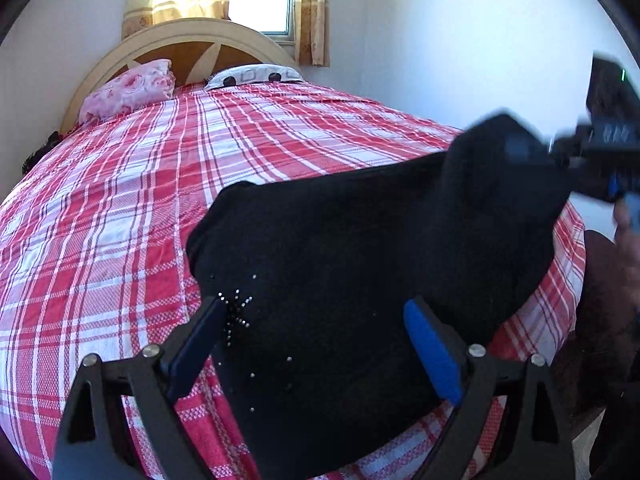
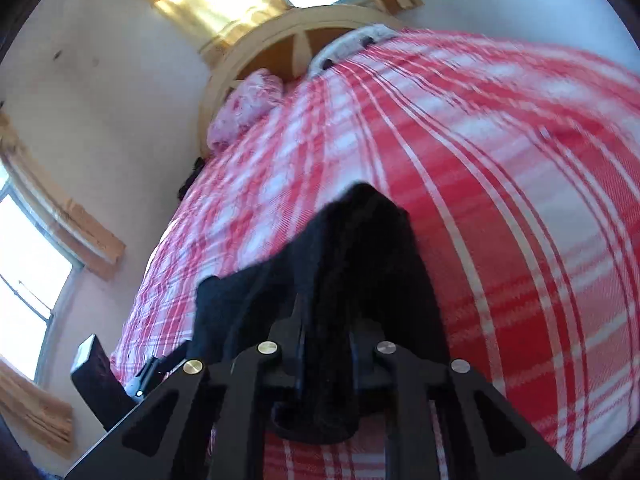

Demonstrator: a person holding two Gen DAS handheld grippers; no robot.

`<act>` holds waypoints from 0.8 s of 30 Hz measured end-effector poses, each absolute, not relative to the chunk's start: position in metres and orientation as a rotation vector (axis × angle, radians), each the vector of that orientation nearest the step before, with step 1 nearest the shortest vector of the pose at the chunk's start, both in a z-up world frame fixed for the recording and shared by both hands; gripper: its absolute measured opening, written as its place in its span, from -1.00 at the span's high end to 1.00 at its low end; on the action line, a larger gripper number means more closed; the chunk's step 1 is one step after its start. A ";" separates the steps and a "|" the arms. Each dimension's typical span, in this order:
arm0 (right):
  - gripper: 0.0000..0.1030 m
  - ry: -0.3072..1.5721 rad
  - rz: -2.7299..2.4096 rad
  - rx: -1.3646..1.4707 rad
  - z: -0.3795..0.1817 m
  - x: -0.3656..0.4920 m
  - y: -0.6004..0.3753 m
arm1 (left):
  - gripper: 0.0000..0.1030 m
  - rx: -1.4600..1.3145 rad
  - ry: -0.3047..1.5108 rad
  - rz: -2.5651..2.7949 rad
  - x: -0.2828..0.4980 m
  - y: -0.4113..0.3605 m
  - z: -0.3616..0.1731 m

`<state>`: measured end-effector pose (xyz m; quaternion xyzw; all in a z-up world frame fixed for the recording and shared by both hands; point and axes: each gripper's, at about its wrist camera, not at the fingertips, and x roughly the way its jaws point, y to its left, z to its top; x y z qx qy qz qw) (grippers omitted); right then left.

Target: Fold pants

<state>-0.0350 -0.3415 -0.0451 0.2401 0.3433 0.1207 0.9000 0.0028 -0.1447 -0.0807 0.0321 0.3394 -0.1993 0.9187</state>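
Here, black pants (image 1: 360, 248) spread on the plaid bed (image 1: 120, 200), one end pinched tight in the right gripper (image 2: 326, 344) and lifted. Left gripper (image 1: 316, 320) gaping wide over the cloth, gripping nothing. Risk: thin hold slipping, or one-sided pull skewing the fold.

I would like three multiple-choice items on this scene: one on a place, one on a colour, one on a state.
1. Where do the pants lie?
A. on the bed
B. on the floor
C. on a chair

2. What colour are the pants?
A. grey
B. black
C. blue

3. How is the right tool?
A. open and empty
B. out of view
C. shut on the pants

Key: 1 A, the pants rest on the bed. 2 B, the cloth is black. 3 C, the right tool pinches the cloth; the left tool stands open.
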 end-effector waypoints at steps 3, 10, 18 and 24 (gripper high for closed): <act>0.69 0.593 0.394 0.413 -0.005 -0.036 -0.322 | -0.86 0.040 0.692 -0.407 0.003 -0.144 -0.082; 0.69 0.711 0.267 0.477 -0.056 -0.039 -0.373 | -0.99 0.002 0.700 -0.382 0.005 -0.142 -0.091; -0.25 0.708 -0.055 0.417 -0.068 -0.064 -0.409 | -1.00 -0.023 0.721 -0.371 0.007 -0.136 -0.093; -0.25 0.615 0.084 0.373 -0.021 -0.061 -0.370 | -1.00 -0.029 0.713 -0.374 -0.008 -0.128 -0.093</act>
